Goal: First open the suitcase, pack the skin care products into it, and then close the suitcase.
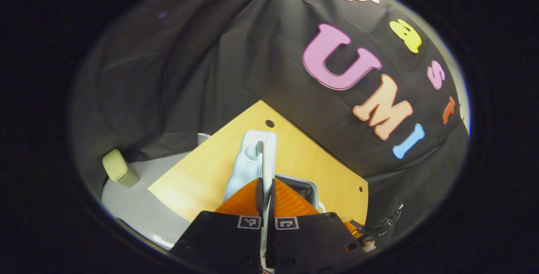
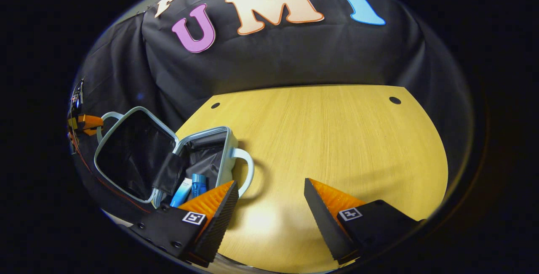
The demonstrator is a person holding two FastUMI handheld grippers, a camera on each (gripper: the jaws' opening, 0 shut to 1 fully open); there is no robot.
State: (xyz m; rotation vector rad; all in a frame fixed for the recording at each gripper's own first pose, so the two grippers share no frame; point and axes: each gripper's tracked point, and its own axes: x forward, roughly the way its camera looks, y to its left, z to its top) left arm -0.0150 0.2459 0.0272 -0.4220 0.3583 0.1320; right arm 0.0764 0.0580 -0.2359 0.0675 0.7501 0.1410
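Left gripper (image 1: 265, 190) pinches the pale-blue suitcase lid (image 1: 257, 156) by its rim to swing it shut; right gripper (image 2: 269, 200), spread, idles at 4 o'clock of the suitcase (image 2: 168, 156), tubes (image 2: 191, 187) inside.

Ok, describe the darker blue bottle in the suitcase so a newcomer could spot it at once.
Start at the wooden table, then the open pale suitcase at its left. In its lower half two products stand side by side: the bottle is solid bright blue, right of the white-and-light-blue tube.
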